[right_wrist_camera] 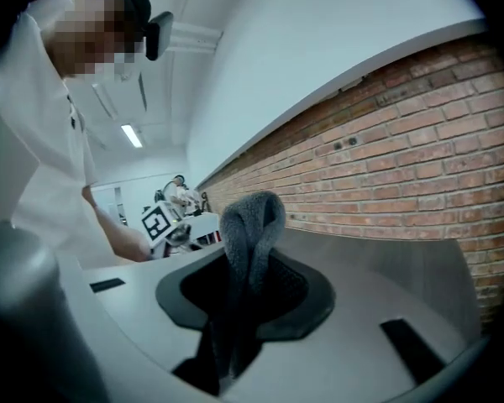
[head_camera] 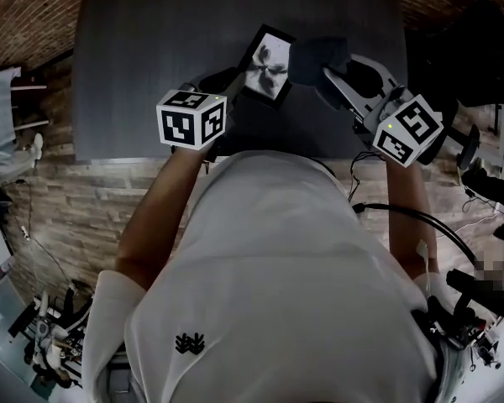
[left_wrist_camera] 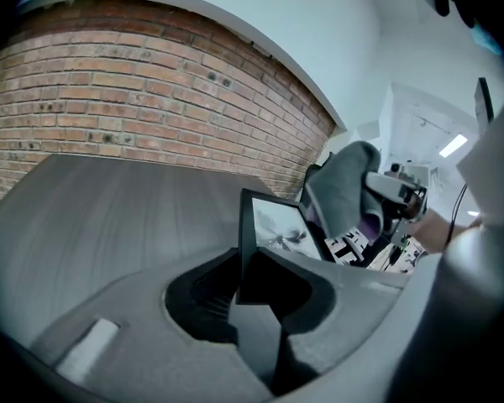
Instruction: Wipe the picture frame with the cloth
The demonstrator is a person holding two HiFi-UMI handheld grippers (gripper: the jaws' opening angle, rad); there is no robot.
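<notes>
Head view: L gripper (head_camera: 233, 84) is clamped on the picture frame (head_camera: 267, 64), holding it up off the grey table (head_camera: 134, 57), glass side tilted toward the R gripper (head_camera: 329, 75). Left gripper view confirms it: jaws pinch the frame's lower corner and the rest sticks out ahead and above the tips, pic facing right. R gripper's jaws are shut on the grey cloth (head_camera: 317, 55). In the right gripper view it's a folded wad bulging up out ahead of the tips, w/ the tail hanging down between them.

Where's the cloth vs the frame? Right at the frame's far edge, just off the R gripper's nose. Touching or a hair apart, can't call it from here.

Step in hand, as I read it: the wipe itself, or the very start of a pass, w/ cloth lined up at the edge of the glass.

Next move calls for the wad pressed flat on the glass and dragged across toward the L gripper, light pressure only. The L grip is just on a corner, so a hard push could twist the frame in the jaws. Brace w/ L, sweep w/ R.
</notes>
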